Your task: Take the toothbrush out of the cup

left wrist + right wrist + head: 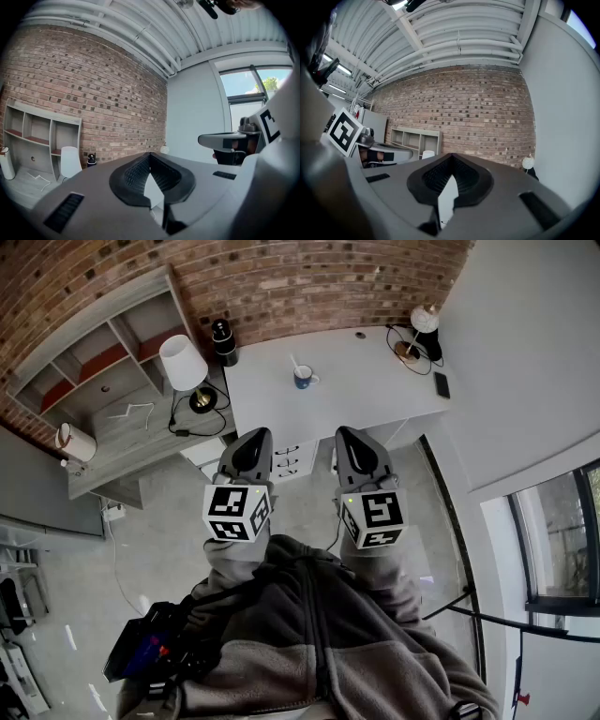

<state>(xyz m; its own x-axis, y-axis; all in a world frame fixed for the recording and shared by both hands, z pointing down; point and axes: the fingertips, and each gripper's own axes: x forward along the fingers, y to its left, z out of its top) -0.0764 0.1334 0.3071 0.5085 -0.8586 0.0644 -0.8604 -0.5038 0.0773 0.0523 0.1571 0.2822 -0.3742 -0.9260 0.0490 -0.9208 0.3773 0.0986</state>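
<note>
Here we are by the white table [366, 390], and everything turns on it. The blue cup [304, 379] stands on the tabletop, toward the back and a little left of the middle, near the brick wall [309, 282]. The toothbrush [293, 364] is in the cup, its pale handle poking up and leaning left. So the job is not done, and nothing is touching that cup. The person in the grey fleece [319, 634] stands off the table's near edge with a gripper in each hand, both pointing at the table and both well short of the cup. The left gripper [255, 434] hovers just off the near edge on the left side. Seen from its own camera, the left gripper [150, 154] has its jaws brought together at the tips with nothing between them. The right gripper [349, 432] sits alongside it at the same edge, a small gap between the two. From its own camera the right gripper [451, 155] is closed up too, its ribbed pads meeting at the tips and holding nothing. At the table's far right corner there's a small round lamp [422, 322] with its cord trailing, and a dark phone [442, 384] lies near the right edge. A black bottle [223, 341] stands at the back left corner. Just left of the table, a white-shaded lamp [184, 365] sits on a grey desk [122, 442], with a grey shelf unit [94, 343] behind it.
</note>
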